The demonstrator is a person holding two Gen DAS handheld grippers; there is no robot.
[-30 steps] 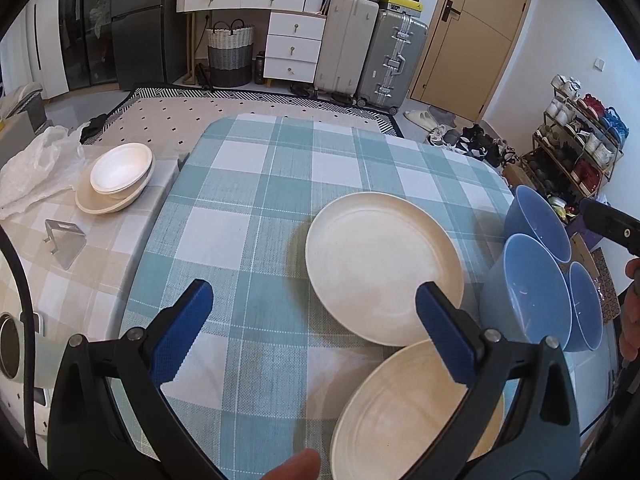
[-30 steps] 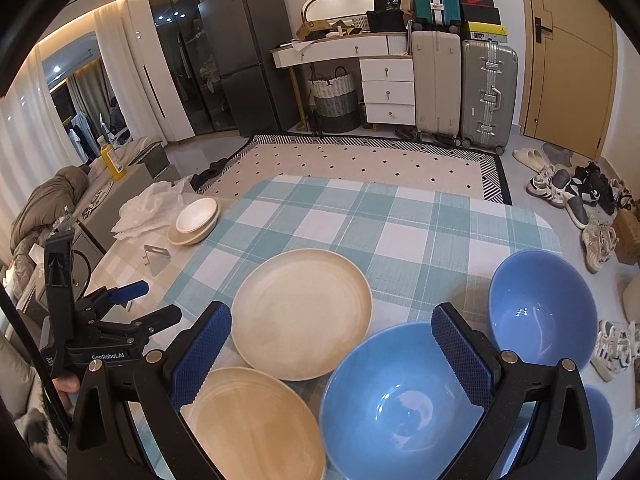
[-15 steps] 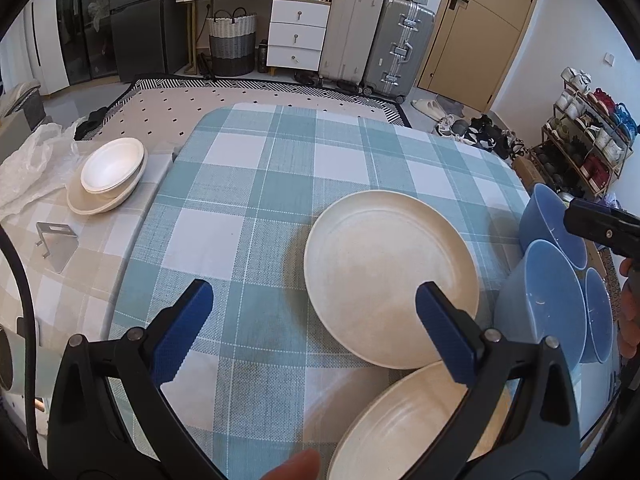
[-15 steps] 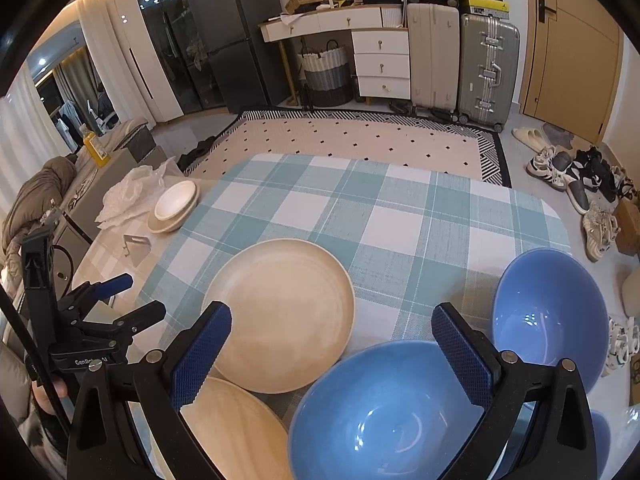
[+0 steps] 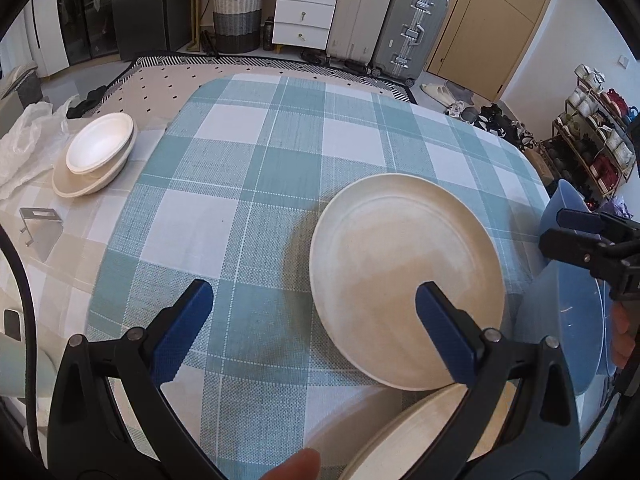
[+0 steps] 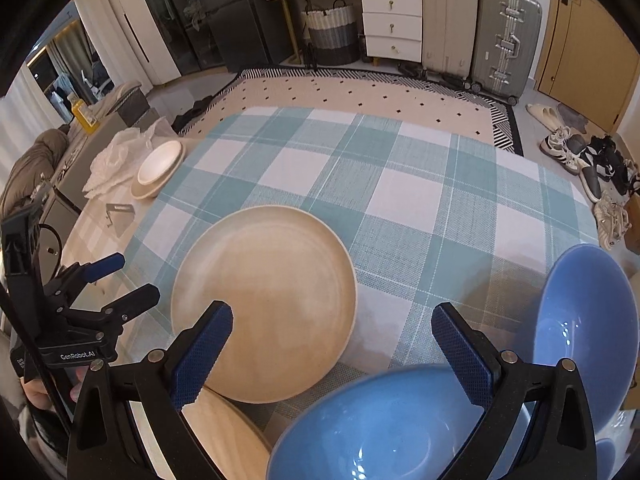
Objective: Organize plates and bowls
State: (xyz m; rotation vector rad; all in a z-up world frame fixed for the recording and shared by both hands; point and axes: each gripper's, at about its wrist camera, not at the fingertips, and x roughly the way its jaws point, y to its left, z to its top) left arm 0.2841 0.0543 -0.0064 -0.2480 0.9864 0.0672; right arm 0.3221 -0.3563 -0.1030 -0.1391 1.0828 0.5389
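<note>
Round matte cream plate (image 6: 264, 300) flat on woven teal-checked bench (image 6: 400, 184); glossy blue bowls (image 6: 372, 424) near right. Both claws, left (image 5: 314, 320) and right (image 6: 332, 350), spread wide, empty (ribbed blue pads).

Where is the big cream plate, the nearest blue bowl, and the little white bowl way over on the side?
Cream plate (image 6: 264, 300), right wrist view, centre of its face.
Blue bowl (image 6: 384, 428), right wrist view, inside wall.
White bowl (image 5: 98, 142), left wrist view, its inside.
</note>
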